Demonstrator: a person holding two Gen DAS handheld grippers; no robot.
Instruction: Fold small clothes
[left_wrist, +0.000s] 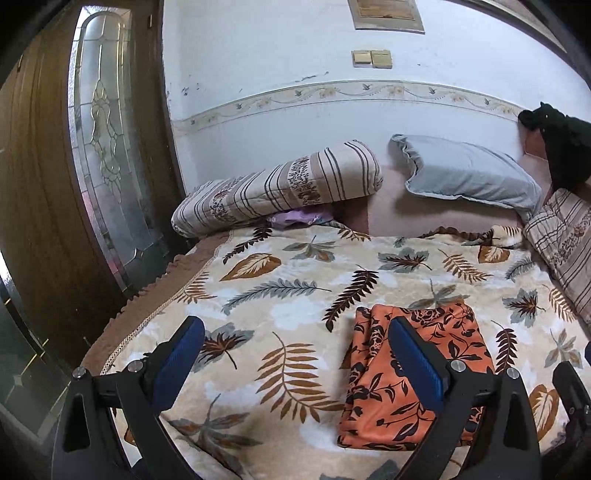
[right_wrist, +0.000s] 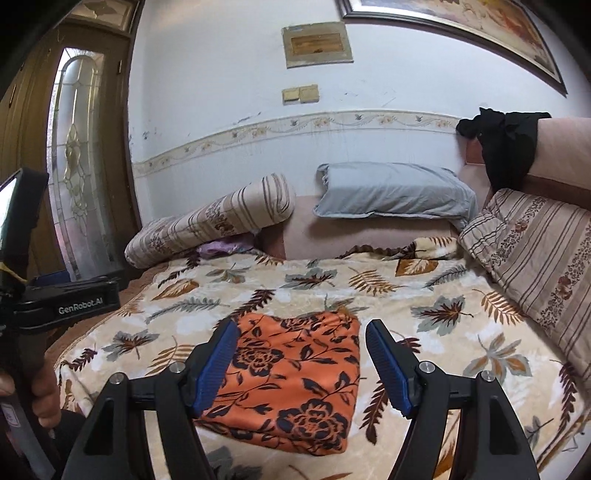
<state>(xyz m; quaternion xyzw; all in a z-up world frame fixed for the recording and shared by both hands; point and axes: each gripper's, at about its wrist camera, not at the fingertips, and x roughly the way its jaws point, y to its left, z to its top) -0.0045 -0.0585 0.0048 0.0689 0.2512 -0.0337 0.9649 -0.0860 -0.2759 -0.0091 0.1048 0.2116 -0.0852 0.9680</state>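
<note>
An orange cloth with a black flower print (left_wrist: 421, 373) lies folded into a neat rectangle on the leaf-patterned blanket (left_wrist: 295, 295). My left gripper (left_wrist: 295, 328) is open and empty, held above the blanket with the cloth beside its right finger. In the right wrist view the same folded cloth (right_wrist: 295, 384) lies flat between and below the fingers of my right gripper (right_wrist: 299, 330), which is open and empty. The left gripper's body (right_wrist: 66, 302) shows at the left edge of that view.
A striped bolster (left_wrist: 280, 188) and a grey pillow (left_wrist: 469, 173) lie at the bed's far end against the wall. A striped cushion (right_wrist: 535, 251) lines the right side. A black garment (right_wrist: 506, 144) hangs over the headboard. A wooden door with glass (left_wrist: 103, 166) stands left.
</note>
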